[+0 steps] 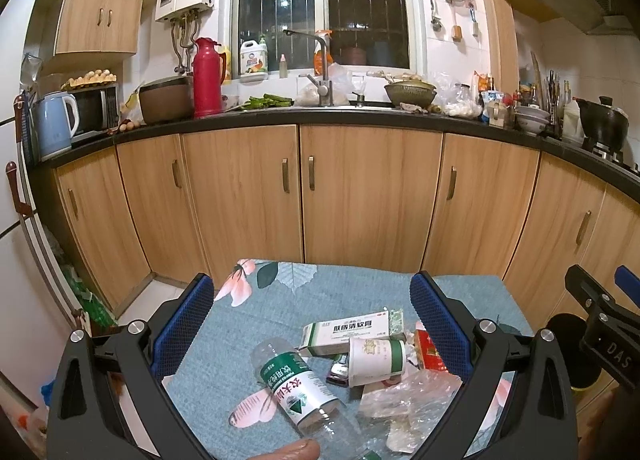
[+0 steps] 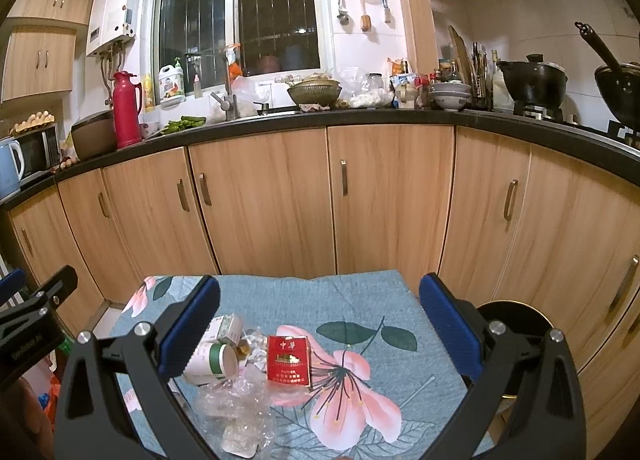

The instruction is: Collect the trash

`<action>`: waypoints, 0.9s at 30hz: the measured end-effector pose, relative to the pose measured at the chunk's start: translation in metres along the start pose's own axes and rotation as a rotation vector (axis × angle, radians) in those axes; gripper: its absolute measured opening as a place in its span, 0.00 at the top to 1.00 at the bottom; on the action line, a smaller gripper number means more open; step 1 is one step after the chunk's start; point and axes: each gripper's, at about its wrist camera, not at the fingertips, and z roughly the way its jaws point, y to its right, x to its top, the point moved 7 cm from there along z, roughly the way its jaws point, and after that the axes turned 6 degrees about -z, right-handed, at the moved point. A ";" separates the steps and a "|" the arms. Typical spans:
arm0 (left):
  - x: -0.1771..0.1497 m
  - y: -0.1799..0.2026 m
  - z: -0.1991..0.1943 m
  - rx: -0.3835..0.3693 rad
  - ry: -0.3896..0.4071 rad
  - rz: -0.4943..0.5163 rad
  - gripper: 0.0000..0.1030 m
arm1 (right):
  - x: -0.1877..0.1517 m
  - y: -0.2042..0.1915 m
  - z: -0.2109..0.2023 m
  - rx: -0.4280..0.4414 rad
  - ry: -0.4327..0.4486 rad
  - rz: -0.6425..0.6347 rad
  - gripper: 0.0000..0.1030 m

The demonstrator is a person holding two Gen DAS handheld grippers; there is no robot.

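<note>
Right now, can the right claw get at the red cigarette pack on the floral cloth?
Probably yes: the red cigarette pack lies face up between the open right claw fingers, nothing on top; only crumpled clear plastic touches its left edge.

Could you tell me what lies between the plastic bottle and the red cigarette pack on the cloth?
The paper cup on its side lies between the plastic bottle and the red cigarette pack, as the left wrist view shows.

"DAS" on right tool (image 1: 610,356); "中华" on cigarette pack (image 2: 289,358).
</note>
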 end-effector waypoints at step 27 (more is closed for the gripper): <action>-0.012 -0.004 0.018 0.011 -0.050 0.003 0.08 | -0.008 0.000 0.015 0.013 -0.047 0.007 0.03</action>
